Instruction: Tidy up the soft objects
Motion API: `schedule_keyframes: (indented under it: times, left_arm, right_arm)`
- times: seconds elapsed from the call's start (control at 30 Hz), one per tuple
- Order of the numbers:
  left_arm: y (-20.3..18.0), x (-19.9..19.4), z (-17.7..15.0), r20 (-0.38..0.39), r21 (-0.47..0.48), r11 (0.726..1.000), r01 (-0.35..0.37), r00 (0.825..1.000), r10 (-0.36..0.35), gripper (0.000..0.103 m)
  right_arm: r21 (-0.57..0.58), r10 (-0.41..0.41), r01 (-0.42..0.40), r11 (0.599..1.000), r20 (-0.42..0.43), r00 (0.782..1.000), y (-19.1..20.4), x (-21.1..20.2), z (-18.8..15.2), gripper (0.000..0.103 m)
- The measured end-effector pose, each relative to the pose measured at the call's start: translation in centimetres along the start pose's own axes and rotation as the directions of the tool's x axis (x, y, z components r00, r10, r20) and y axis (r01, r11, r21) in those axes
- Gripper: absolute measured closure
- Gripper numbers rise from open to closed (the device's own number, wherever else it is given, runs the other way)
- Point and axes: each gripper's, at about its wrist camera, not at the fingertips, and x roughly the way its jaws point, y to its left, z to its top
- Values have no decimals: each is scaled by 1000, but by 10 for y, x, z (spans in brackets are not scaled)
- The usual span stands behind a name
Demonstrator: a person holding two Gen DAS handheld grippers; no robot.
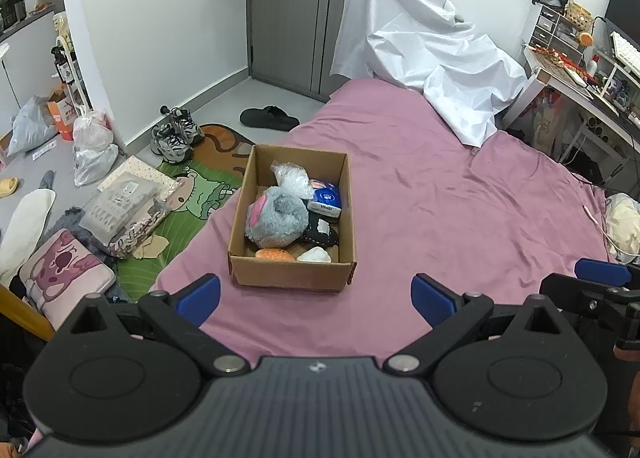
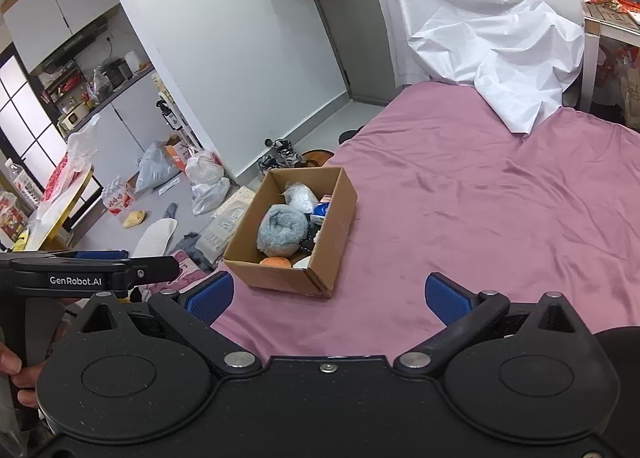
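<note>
Both grippers empty, jaws spread wide. Left gripper [image 1: 316, 298] hovers low over the mauve bedsheet [image 1: 460, 210], aimed at the cardboard box [image 1: 292, 272]; right gripper [image 2: 328, 298] beside it, same pose, box ahead-left. Box sits open near the bed's left edge, corrugated, rectangular. Inside: fluffy grey plush [image 1: 280, 218], crinkly clear plastic bag [image 1: 294, 178], blue tissue pack [image 1: 326, 200], black stitched fabric piece [image 1: 320, 236], orange bun-shaped squishy [image 1: 274, 254], white soft lump [image 1: 314, 256]. Wrinkled white sheet [image 1: 432, 46] drapes the far end.

Mauve-sheeted bed [image 1: 420, 194]; grey door [image 1: 288, 10]
</note>
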Motion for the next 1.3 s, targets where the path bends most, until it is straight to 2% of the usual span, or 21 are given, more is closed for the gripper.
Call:
schedule_keyframes:
  times: [0.9, 1.3]
  left_arm:
    - [-6, 5, -4, -1, 36, 999, 5, 1000, -5, 2]
    - [-11, 7, -7, 4, 56, 998, 12, 1000, -12, 2]
  right_arm:
    - [38, -13, 13, 999, 8, 1000, -5, -1, 0, 0]
    - [72, 19, -19, 997, 6, 1000, -10, -1, -2, 0]
